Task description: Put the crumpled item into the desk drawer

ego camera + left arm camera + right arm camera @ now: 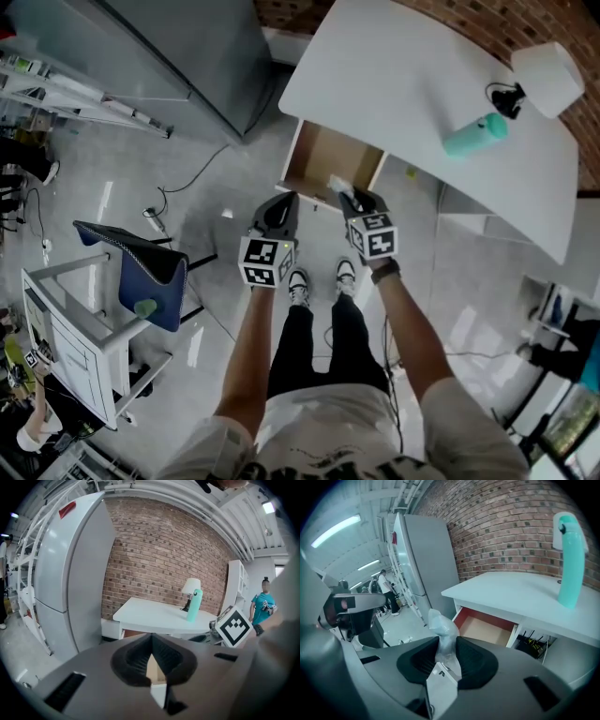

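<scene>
The brown wooden drawer point(319, 157) of the white desk point(403, 75) stands pulled open at the far side. The right gripper point(447, 644) is clenched on the crumpled clear plastic wrapper point(442, 627), which sticks up from between its jaws, held in the air close to the drawer's near front edge. The left gripper point(151, 658), to its left, has its jaws closed together on nothing. Opening and pickup look done. What's left, as I judge it, is carrying the wrapper over the drawer, letting go, and perhaps pushing the drawer shut.
</scene>
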Demonstrator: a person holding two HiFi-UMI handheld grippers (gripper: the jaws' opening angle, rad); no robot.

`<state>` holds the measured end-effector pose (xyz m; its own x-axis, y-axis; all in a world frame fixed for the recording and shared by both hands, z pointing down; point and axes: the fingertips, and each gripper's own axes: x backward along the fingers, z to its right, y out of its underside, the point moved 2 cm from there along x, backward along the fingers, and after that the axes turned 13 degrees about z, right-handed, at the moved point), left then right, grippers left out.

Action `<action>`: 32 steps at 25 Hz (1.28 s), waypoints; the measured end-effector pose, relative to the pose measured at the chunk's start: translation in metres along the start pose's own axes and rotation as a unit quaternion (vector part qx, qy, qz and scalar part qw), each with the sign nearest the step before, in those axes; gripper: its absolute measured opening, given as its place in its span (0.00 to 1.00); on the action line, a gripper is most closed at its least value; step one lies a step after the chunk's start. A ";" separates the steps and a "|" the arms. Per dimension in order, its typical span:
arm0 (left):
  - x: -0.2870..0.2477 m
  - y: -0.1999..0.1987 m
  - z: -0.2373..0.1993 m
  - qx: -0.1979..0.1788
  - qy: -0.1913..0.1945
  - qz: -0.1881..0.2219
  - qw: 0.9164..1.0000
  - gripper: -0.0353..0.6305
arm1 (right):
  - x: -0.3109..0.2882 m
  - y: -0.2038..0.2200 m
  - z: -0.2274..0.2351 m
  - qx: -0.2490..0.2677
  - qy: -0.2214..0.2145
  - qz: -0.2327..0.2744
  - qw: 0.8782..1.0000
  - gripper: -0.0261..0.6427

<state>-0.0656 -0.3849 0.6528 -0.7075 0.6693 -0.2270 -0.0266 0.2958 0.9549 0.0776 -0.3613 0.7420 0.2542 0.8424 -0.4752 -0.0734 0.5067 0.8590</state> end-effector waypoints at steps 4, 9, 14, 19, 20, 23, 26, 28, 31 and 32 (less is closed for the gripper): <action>-0.007 0.028 -0.016 0.025 -0.023 -0.005 0.999 0.05 | -0.023 0.016 0.009 0.003 0.002 -0.011 1.000 0.18; -0.024 0.049 -0.026 0.030 -0.017 -0.007 0.999 0.05 | -0.055 0.035 0.015 0.028 -0.009 -0.032 0.999 0.18; -0.042 0.073 -0.038 0.028 -0.007 -0.017 0.999 0.05 | -0.086 0.055 0.022 0.046 -0.016 -0.058 0.997 0.18; -0.051 0.090 -0.052 0.035 -0.003 -0.023 0.999 0.05 | -0.114 0.080 0.022 0.058 -0.025 -0.089 0.994 0.18; -0.053 0.091 -0.055 0.032 -0.002 -0.025 0.999 0.05 | -0.119 0.083 0.020 0.058 -0.029 -0.093 0.993 0.18; -0.063 0.095 -0.056 0.034 0.001 -0.022 0.999 0.05 | -0.129 0.091 0.029 0.064 -0.031 -0.105 0.992 0.18; -0.069 0.098 -0.063 0.036 0.000 -0.018 0.999 0.05 | -0.145 0.097 0.035 0.081 -0.030 -0.114 0.990 0.18; -0.072 0.103 -0.068 0.034 -0.002 -0.021 0.999 0.05 | -0.156 0.103 0.040 0.096 -0.029 -0.122 0.987 0.18; -0.077 0.115 -0.073 0.035 -0.001 -0.030 0.999 0.05 | -0.169 0.103 0.050 0.098 -0.029 -0.117 0.988 0.18; -0.078 0.118 -0.074 0.036 0.000 -0.032 0.999 0.05 | -0.173 0.104 0.052 0.094 -0.030 -0.116 0.988 0.18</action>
<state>-0.0664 -0.4525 0.7974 -0.7062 0.6469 -0.2877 -0.0214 0.3866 0.9220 0.0766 -0.4636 0.9235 0.3005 0.6918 -0.6566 0.1735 0.6372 0.7509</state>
